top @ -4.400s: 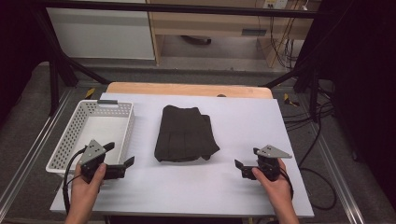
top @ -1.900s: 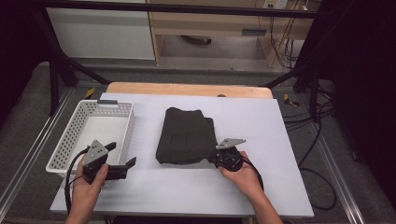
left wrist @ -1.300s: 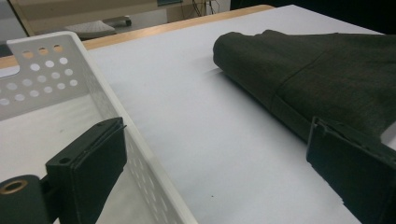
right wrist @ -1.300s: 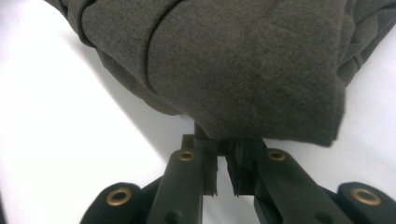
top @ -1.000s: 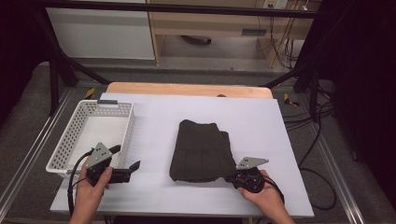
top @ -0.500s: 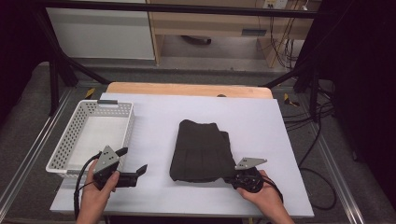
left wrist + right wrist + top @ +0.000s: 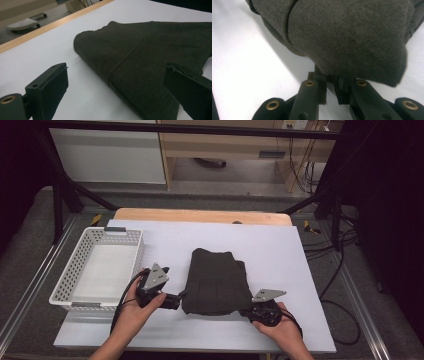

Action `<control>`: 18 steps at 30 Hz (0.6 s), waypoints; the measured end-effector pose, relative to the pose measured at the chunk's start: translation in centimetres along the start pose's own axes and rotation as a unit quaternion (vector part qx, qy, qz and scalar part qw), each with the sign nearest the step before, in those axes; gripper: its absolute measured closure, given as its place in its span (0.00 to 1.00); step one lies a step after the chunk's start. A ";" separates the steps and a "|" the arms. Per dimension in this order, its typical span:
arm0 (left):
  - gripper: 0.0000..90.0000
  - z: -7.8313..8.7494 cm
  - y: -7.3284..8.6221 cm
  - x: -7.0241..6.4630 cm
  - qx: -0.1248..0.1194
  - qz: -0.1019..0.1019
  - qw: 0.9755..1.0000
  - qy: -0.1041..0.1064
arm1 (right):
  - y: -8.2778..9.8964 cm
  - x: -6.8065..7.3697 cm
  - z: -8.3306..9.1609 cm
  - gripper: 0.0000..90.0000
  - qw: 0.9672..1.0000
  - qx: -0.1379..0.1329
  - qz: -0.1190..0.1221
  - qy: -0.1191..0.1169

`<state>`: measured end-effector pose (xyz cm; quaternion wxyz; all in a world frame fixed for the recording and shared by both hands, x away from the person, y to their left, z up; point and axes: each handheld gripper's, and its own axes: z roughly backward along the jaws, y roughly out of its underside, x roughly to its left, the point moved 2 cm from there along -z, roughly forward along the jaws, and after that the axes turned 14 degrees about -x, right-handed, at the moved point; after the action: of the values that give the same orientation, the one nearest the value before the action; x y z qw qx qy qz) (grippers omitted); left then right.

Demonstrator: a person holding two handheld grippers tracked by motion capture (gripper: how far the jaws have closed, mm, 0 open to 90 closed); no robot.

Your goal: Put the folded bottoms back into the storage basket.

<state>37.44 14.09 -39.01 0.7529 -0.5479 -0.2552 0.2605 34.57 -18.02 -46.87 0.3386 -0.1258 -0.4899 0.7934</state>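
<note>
A folded dark grey garment [image 7: 217, 280] lies in the middle of the white table [image 7: 280, 240]. My left gripper [image 7: 181, 297] stands open at the garment's near left corner, jaws wide. In the left gripper view the garment's folded edge [image 7: 140, 57] lies between and just beyond that gripper's jaws [image 7: 116, 75], untouched by the pads. My right gripper [image 7: 247, 309] is shut on the garment's near right corner. In the right gripper view the cloth [image 7: 342, 32] drapes over the right gripper's closed jaw tips [image 7: 332, 80].
A white perforated basket [image 7: 137, 250], nothing in it, stands on the table's left side, close behind the left hand. A wooden strip [image 7: 200, 215] runs along the table's far edge. Cables [image 7: 340, 270] hang off the right side.
The right gripper took the garment and dragged it right and nearer, then held still. Over the last second the left gripper slid right from beside the basket to the garment's left corner.
</note>
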 end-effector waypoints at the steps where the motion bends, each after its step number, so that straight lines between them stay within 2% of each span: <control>1: 0.06 0.0 0.0 0.0 0.000 0.000 1.000 0.000 | 0.0 0.0 0.0 0.91 1.000 0.000 0.002 0.000; 5: 0.07 -2.4 -0.5 -0.3 0.012 0.005 1.000 0.007 | 0.1 0.0 0.0 0.91 1.000 -0.004 0.006 -0.001; 8: 0.07 -3.2 -0.5 -0.3 0.016 0.014 1.000 0.012 | 0.1 0.0 0.0 0.91 1.000 -0.005 0.009 -0.002; 13: 0.06 -4.9 -0.7 0.3 0.019 -0.018 1.000 -0.010 | 0.2 0.0 0.0 0.91 1.000 -0.007 0.015 -0.002; 14: 0.06 -5.4 -0.9 0.8 0.019 -0.008 1.000 -0.011 | 0.2 0.1 0.0 0.91 1.000 -0.007 0.016 -0.001; 17: 0.06 -5.7 -1.0 1.3 0.015 0.002 1.000 -0.015 | 0.2 0.0 0.0 0.91 1.000 -0.008 0.015 -0.002; 18: 0.06 -6.1 -1.0 1.8 0.014 0.016 1.000 -0.017 | 0.2 0.0 0.0 0.91 1.000 -0.008 0.014 -0.002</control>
<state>42.98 10.86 -39.49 0.7515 -0.5370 -0.2556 0.2856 34.49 -18.07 -47.00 0.3254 -0.1339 -0.4947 0.7946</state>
